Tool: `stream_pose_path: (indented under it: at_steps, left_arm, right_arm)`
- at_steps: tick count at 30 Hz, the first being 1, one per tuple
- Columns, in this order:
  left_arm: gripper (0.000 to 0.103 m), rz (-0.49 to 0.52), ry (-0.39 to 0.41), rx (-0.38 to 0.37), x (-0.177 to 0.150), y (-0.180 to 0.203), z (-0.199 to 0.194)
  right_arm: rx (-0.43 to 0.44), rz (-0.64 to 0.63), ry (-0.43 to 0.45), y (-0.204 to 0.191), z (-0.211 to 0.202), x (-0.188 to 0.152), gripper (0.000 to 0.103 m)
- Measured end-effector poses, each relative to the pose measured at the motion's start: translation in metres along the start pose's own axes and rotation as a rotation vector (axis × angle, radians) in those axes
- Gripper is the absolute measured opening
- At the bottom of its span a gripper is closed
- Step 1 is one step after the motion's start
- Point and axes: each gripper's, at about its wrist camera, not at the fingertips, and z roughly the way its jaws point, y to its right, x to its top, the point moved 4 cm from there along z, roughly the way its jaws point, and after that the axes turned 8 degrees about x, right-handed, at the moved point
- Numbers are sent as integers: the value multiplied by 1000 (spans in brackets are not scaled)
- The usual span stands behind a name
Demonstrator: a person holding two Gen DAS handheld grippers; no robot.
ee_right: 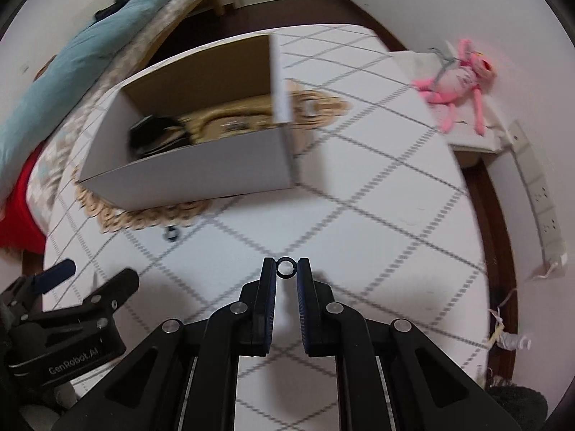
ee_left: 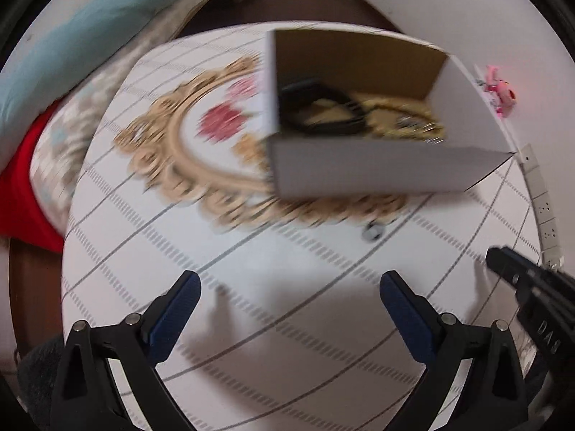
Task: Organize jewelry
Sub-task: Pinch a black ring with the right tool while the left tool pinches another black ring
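Note:
My right gripper (ee_right: 286, 268) is shut on a small dark ring (ee_right: 286, 268), held above the table in front of the box. An open cardboard box (ee_right: 194, 176) (ee_left: 377, 168) stands on a gold-framed mat (ee_left: 172, 151) and holds a black item (ee_left: 316, 107) and gold jewelry (ee_left: 402, 122). Another small ring (ee_left: 373, 231) (ee_right: 172, 233) lies on the tablecloth just in front of the box. My left gripper (ee_left: 289, 287) is open and empty over the cloth, nearer than that ring. It also shows in the right wrist view (ee_right: 72, 280), and the right gripper's tip shows in the left wrist view (ee_left: 503, 262).
The table has a white cloth with grey grid lines (ee_right: 359, 197). A bed with a blue blanket (ee_right: 90, 54) lies to the left. A pink plush toy (ee_right: 456, 82) sits on a side stand at the right. A power strip (ee_right: 546, 215) lies along the wall.

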Motion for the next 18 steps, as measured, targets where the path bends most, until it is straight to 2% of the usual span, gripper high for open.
stream_pose_path:
  at_steps: [2,4,5,7,8,12,15,18]
  left_arm:
    - [90,27,22,1,6,18,1]
    - [73,53,30,11,6,25,3]
    - [70,61,29,11,8,28,6]
    - [48,76,24,10,8,35,10]
    - [45,78,37,-1,8,37,9]
    - [15,106,57,-9,17,37,14]
    - [10,116,66,-5,18,38,15]
    - [10,114,70,-8,19,37,15]
  right_arm:
    - [-12,19,3,12,0,-1,12]
    - [-23,36,6,24,-1,0,12]
    - [-27,45,9,29,-1,2,12]
    - [-31,52,14,34,-2,3,12]
    - [-32,56,18,36,-3,4,12]
    - [-30,74,29,42,-3,7,12]
    - [-27,81,29,43,0,8,12]
    - [-22,83,28,41,1,7,12]
